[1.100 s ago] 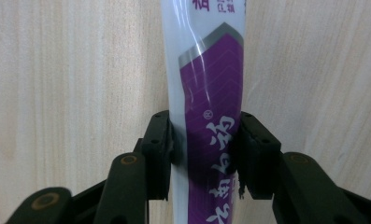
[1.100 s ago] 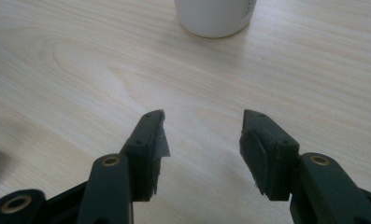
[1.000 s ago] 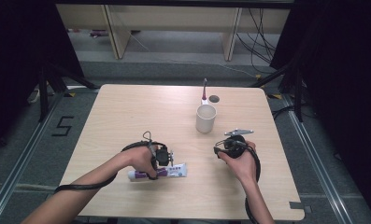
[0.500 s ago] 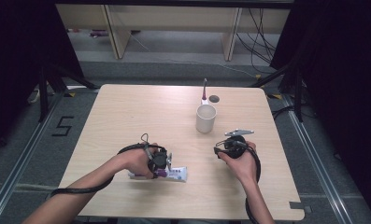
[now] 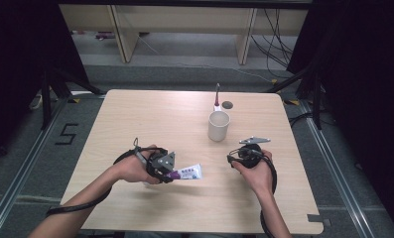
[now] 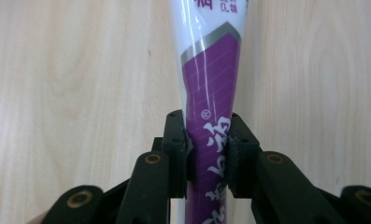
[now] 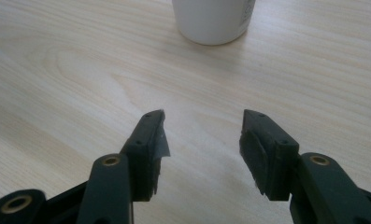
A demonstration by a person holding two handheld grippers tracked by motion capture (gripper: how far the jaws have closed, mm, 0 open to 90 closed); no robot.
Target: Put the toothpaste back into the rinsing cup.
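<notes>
With our left tool (image 6: pixel 206 156) freshly clenched on the purple end of the toothpaste tube (image 6: pixel 210 88) above the tabletop (image 5: pixel 150 119), right tool (image 7: pixel 203 144) released, we judge a level, unhurried carry toward the cup (image 5: pixel 218 125) best.

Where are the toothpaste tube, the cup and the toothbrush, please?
tube (image 6: pixel 210 93), left gripper view, purple middle of its body.
cup (image 5: pixel 219 127), high view, its white side wall.
toothbrush (image 5: pixel 217 94), high view, its handle.
</notes>
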